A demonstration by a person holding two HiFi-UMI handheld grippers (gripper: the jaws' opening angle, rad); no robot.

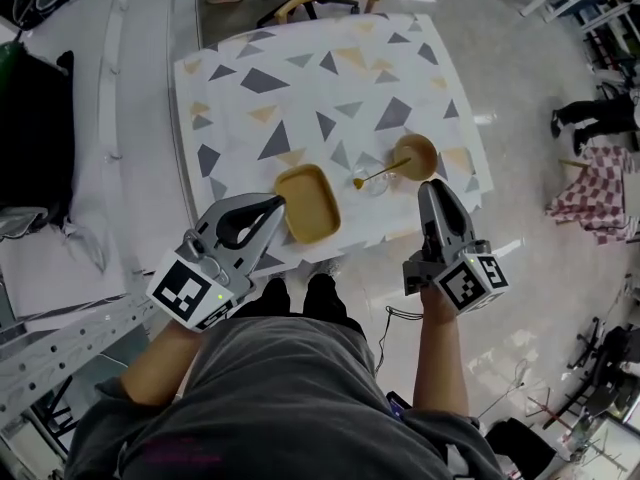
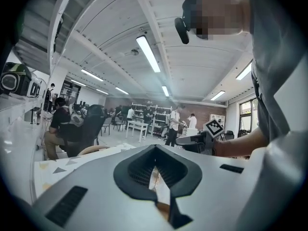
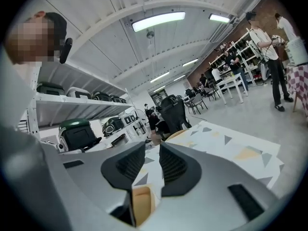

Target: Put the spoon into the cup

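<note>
In the head view a gold spoon (image 1: 381,174) lies tilted near the table's front right. One end is at a round brown cup (image 1: 417,155); the other is over a small clear glass (image 1: 373,183). A tan square plate (image 1: 307,204) sits left of them. My left gripper (image 1: 277,203) hovers at the plate's near left edge, its tips touching (image 2: 155,148), empty. My right gripper (image 1: 432,188) hangs just in front of the cup, with a narrow gap between its tips (image 3: 152,146) and nothing in it. The plate (image 3: 141,203) shows through that gap.
The table (image 1: 300,88) has a white cloth with grey and tan triangles. A wooden chair (image 1: 318,0) stands at its far end. White shelving (image 1: 60,298) runs along the left. A checkered cloth (image 1: 597,196) and a standing person (image 1: 600,116) are off right.
</note>
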